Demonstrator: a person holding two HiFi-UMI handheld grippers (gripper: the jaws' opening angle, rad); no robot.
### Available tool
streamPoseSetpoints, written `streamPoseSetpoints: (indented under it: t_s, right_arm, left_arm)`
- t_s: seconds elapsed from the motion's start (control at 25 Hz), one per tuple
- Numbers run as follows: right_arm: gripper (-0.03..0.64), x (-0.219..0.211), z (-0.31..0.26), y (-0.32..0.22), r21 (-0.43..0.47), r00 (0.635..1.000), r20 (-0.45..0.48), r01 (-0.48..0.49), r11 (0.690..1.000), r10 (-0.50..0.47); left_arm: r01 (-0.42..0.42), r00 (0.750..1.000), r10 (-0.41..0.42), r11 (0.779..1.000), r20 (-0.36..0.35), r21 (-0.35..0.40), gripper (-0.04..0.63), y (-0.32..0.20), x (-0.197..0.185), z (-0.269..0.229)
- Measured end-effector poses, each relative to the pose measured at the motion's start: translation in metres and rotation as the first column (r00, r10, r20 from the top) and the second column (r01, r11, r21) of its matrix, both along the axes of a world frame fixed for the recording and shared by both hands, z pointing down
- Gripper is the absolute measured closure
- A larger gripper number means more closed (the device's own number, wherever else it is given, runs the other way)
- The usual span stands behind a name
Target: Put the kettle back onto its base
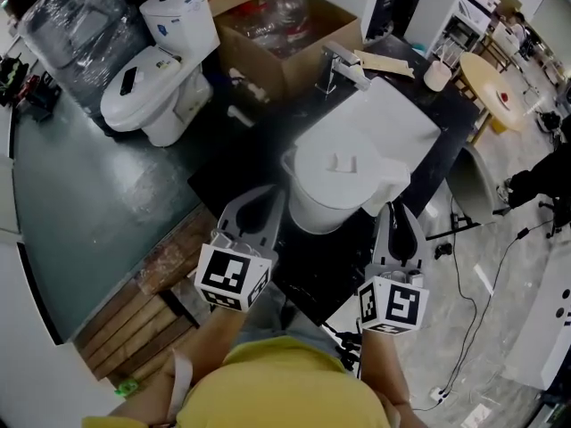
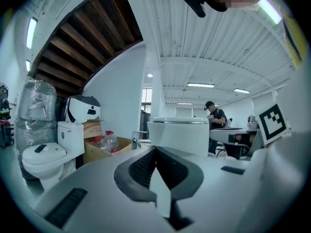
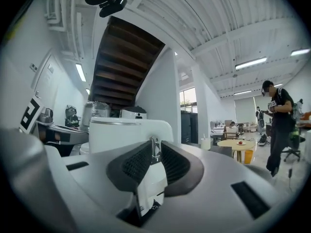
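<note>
Right gripper [image 3: 154,152] is pinching the handle [image 3: 151,181] of the white kettle [image 3: 121,135]. Left gripper [image 2: 155,152] has its jaws pressed together, nothing between them, just beside the kettle's body. The kettle is over the black countertop [image 1: 330,275], right in front of the white basin [image 1: 401,123] and faucet [image 1: 339,65].

Two tongs, left gripper [image 2: 155,148] and right gripper [image 3: 154,152]; one kettle [image 1: 339,185] just ahead, between them; one toilet [image 1: 161,69] well beyond the left gripper; one cardboard box [image 1: 308,56] and one tap [image 1: 343,65] past both; one round table [image 1: 495,87] and one cup [image 1: 437,74] beyond the right gripper.
</note>
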State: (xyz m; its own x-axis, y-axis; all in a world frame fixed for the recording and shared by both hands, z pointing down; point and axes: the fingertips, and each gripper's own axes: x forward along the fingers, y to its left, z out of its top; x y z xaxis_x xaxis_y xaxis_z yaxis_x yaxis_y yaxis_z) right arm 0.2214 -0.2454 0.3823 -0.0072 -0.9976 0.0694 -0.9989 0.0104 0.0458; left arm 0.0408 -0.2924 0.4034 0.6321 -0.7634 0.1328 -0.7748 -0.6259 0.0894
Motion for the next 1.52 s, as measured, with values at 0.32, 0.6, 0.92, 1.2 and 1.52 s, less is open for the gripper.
streamPoseSetpoints:
  t_s: [0.32,0.6,0.92,1.2,1.52]
  right_arm:
    - [0.591,-0.014,-0.025,0.029,0.034,0.998,0.013,0.059,0.998,-0.059]
    - [0.598,-0.027,-0.039,0.057,0.046,0.995,0.01,0.102,0.994,-0.103]
    - [0.6,-0.048,-0.047,0.084,0.047,0.987,0.022,0.156,0.987,-0.157]
    - [0.6,-0.064,-0.052,0.105,0.045,0.978,0.038,0.203,0.978,-0.205]
    - [0.601,-0.08,-0.037,0.117,0.003,0.969,0.045,0.243,0.97,-0.243]
  left_arm:
    - [-0.003,1.0,0.003,1.0,-0.009,0.031,0.586,0.041,0.005,-0.023]
    - [0.0,1.0,0.001,0.998,-0.016,0.059,0.586,0.074,0.006,-0.039]
    - [-0.022,1.0,0.024,0.995,-0.018,0.096,0.586,0.109,0.012,-0.051]
    - [-0.048,0.998,0.053,0.991,-0.039,0.128,0.586,0.133,0.019,-0.067]
    - [-0.082,0.996,0.086,0.99,-0.034,0.112,0.586,0.147,0.023,-0.06]
